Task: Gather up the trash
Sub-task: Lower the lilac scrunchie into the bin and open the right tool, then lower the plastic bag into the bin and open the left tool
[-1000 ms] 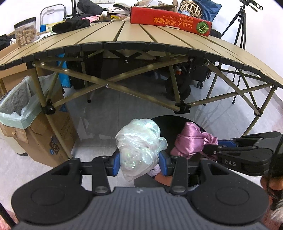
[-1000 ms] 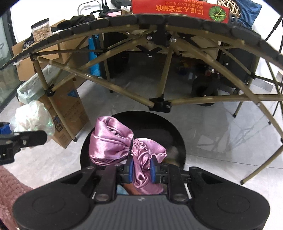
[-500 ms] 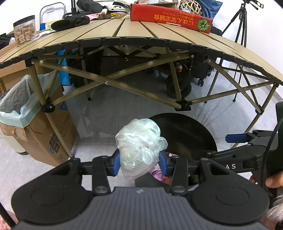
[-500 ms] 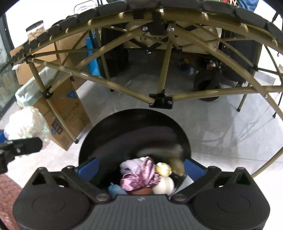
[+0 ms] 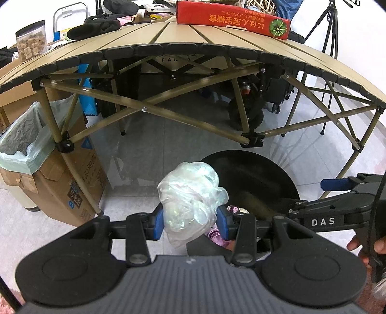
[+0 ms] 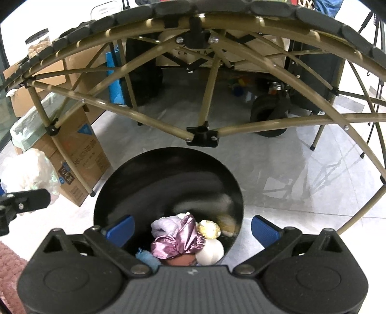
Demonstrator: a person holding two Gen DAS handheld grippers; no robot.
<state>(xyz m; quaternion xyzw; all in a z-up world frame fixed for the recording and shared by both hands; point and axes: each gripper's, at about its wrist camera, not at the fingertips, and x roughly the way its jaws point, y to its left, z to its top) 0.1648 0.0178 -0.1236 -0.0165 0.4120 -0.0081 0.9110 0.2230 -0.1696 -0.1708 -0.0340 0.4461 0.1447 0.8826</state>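
Note:
My left gripper (image 5: 190, 223) is shut on a crumpled clear plastic bag (image 5: 191, 195), held just left of a round black bin (image 5: 265, 174) on the floor. My right gripper (image 6: 191, 228) is open and empty right above the bin (image 6: 168, 183). Inside the bin lies a pink satin cloth (image 6: 179, 244) among other pieces of trash. The bag (image 6: 31, 169) also shows at the far left of the right wrist view. The right gripper (image 5: 337, 186) shows at the right edge of the left wrist view.
A folding camp table (image 5: 205, 46) stands over the bin, its crossed struts (image 6: 202, 135) close above it. A red box (image 5: 231, 19) lies on the table. A cardboard box with a green liner (image 5: 36, 145) stands to the left. A tripod (image 5: 330, 31) stands at the right.
My right gripper has opened and dropped the pink satin cloth into the bin. My left gripper still holds the plastic bag in about the same place.

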